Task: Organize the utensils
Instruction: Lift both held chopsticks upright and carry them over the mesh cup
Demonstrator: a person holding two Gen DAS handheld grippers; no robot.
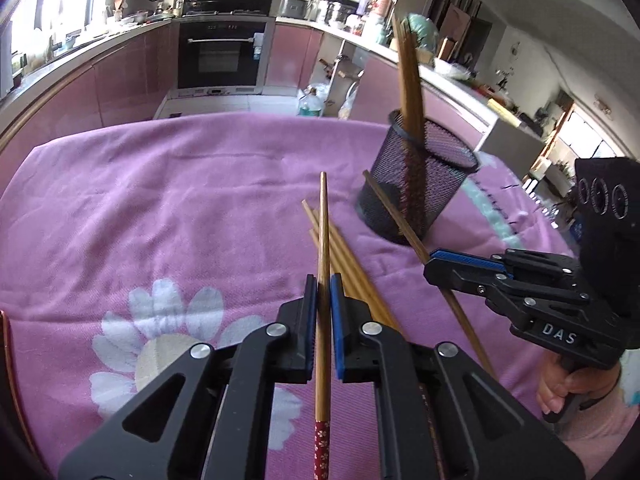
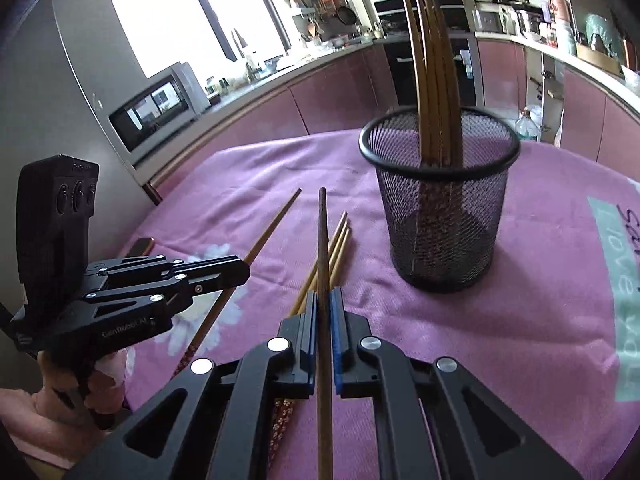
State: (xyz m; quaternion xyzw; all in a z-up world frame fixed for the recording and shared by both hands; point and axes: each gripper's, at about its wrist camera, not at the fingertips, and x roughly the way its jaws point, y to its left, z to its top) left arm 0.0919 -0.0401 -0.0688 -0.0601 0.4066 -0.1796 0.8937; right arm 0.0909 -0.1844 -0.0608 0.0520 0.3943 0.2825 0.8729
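A black mesh cup (image 1: 416,184) (image 2: 440,200) stands on the pink cloth and holds several wooden chopsticks (image 2: 434,80) upright. My left gripper (image 1: 323,292) is shut on one chopstick (image 1: 323,240) with a red patterned end, held above the cloth. It also shows in the right wrist view (image 2: 240,270). My right gripper (image 2: 324,304) is shut on a darker chopstick (image 2: 323,240); it shows in the left wrist view (image 1: 430,266), in front of the cup. Loose chopsticks (image 1: 348,268) (image 2: 328,264) lie on the cloth between the grippers.
The table wears a pink cloth with a white flower (image 1: 160,344) and a pale green band (image 2: 616,280). A small dark object (image 2: 140,246) lies at the table's left edge. Kitchen counters, an oven (image 1: 222,56) and a microwave (image 2: 160,108) stand behind.
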